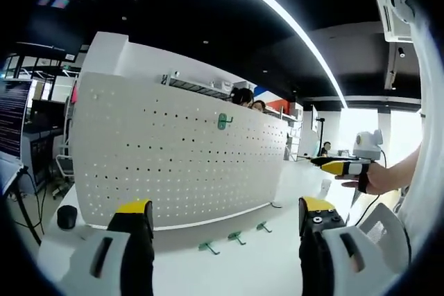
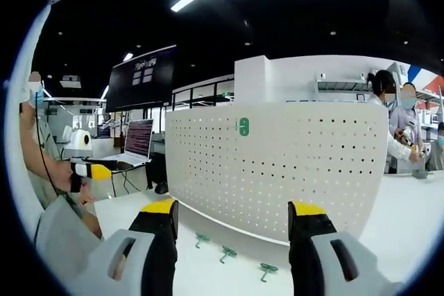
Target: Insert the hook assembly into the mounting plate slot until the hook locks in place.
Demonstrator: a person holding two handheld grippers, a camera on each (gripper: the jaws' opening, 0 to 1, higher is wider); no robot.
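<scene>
A white pegboard mounting plate (image 1: 173, 164) (image 2: 291, 164) stands upright on the white table (image 1: 229, 275). One green hook (image 1: 222, 121) (image 2: 243, 127) hangs near the plate's top edge. Three more green hooks (image 1: 236, 238) (image 2: 227, 252) lie in a row on the table at the plate's foot. My left gripper (image 1: 225, 209) is open and holds nothing, some way short of the hooks. My right gripper (image 2: 233, 207) is open too, also back from them. The right gripper (image 1: 343, 166) shows at the right of the left gripper view, held in a hand (image 1: 378, 178).
A black round object (image 1: 66, 217) sits on the table left of the plate. A laptop (image 2: 139, 140) stands beyond the plate's left end. A white camera unit (image 1: 366, 145) stands on the table at one side. People (image 2: 399, 119) stand behind the plate.
</scene>
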